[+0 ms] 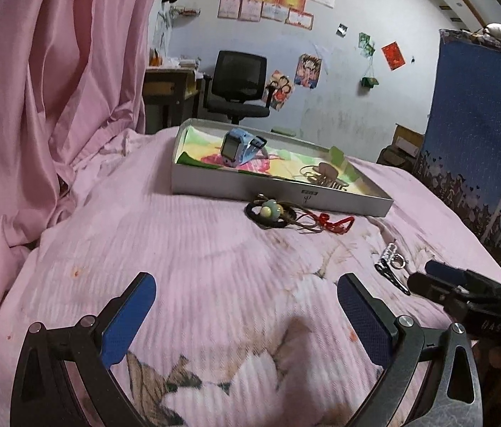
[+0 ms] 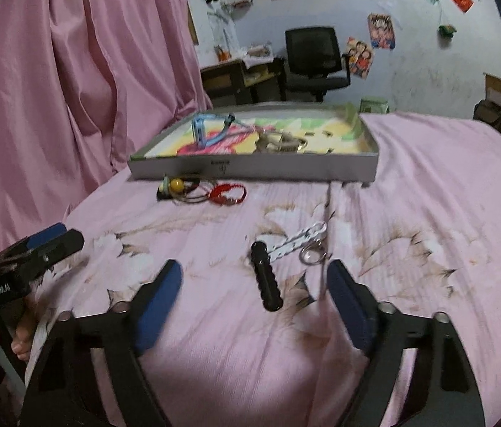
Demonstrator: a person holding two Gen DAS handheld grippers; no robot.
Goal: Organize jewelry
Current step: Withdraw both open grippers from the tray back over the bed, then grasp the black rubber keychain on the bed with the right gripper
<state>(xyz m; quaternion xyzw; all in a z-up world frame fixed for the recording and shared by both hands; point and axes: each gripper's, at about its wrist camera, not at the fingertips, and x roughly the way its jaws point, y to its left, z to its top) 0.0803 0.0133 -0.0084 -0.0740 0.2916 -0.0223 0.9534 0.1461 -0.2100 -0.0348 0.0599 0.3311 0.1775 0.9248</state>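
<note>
Pink bedding (image 2: 410,185) covered the whole surface, and on it lay the jewelry. The right gripper (image 2: 254,281) had its jaws spread wide and held nothing; in the right wrist view the black hair clip (image 2: 266,277) lay between the two blue pads, a little nearer to the pad at 3 o'clock, touching neither. A silver chain piece (image 2: 298,242) and a small metal ring (image 2: 309,254) lay just beyond the clip, toward 12 o'clock. The left gripper (image 1: 246,295) was also wide open and empty over bare quilt; from its camera the clip (image 1: 390,275) was outside the jaws, at about 2 o'clock. Farther away, at 12 o'clock, stood a shallow grey box (image 2: 250,169) with a blue watch (image 1: 241,147) and some other pieces inside. A black hair tie with beads (image 1: 271,213) and a red cord (image 1: 335,223) lay on the bedding just in front of the box wall.
</note>
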